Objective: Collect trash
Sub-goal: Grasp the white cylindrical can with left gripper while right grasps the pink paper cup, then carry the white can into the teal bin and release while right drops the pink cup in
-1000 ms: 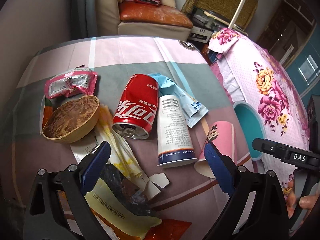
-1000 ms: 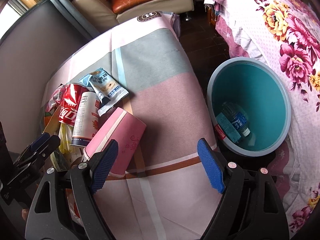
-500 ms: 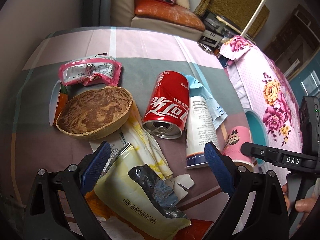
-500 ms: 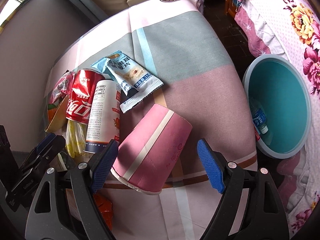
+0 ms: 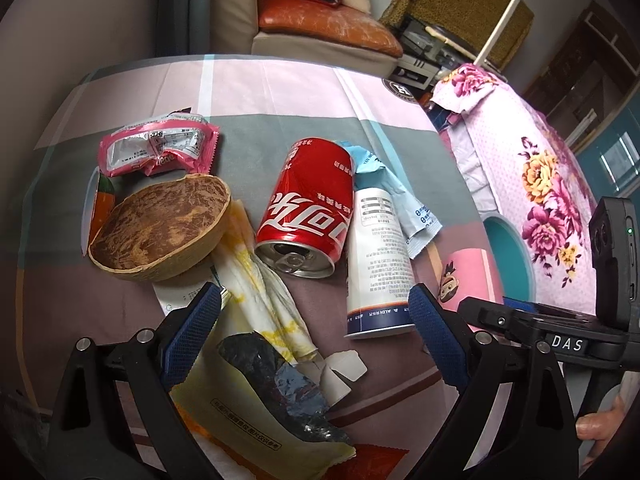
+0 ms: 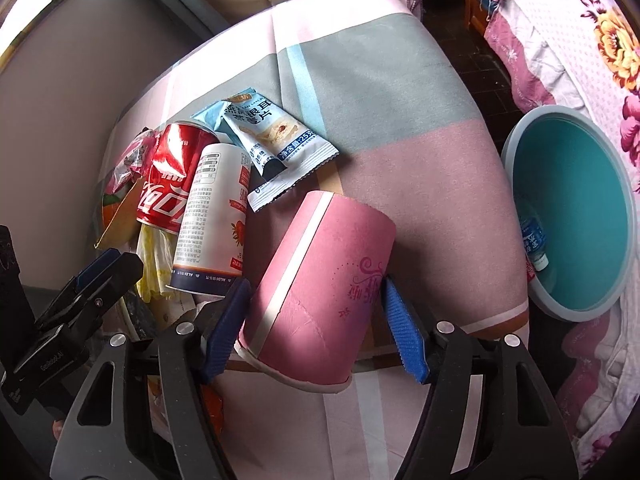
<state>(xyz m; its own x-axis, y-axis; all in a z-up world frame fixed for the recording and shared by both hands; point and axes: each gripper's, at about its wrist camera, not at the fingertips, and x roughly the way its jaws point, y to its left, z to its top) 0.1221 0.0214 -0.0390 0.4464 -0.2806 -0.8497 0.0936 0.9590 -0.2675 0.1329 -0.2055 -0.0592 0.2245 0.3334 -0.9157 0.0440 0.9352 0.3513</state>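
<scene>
Right gripper (image 6: pixel 316 312) straddles the pink paper cup (image 6: pixel 320 296), which lies on its side on the tablecloth (image 6: pixel 400 92) just beside the white drink can (image 6: pixel 212 220); its blue pads (image 6: pixel 400 332) sit against the cup's two flanks near the rim, so it looks pinched, though whether the squeeze is firm I cannot tell. Left gripper (image 5: pixel 316 334) is spread wide with nothing between its fingers, hovering over the litter on the other side of the white drink can: a yellow foil wrapper (image 5: pixel 256 412), a crumpled yellowish bag (image 5: pixel 260 292), a red cola can (image 5: pixel 308 208), a brown coconut-shell bowl (image 5: pixel 160 228) and a pink snack packet (image 5: pixel 156 148). Behind the white can lies a pale blue sachet (image 6: pixel 276 148).

The cup is thin paper — surely light, hollow and easy to crush, and a faint crease already shows in its wall. Taking it across the body close to the rolled rim, where it is stiffest, seems the sound hold; a hard squeeze mid-wall would likely fold it. The teal bin (image 6: pixel 576 216) stands on the floor beyond the cloth's edge, well away from the white can, with a bottle (image 6: pixel 534 240) already inside — probably the cup's destination
</scene>
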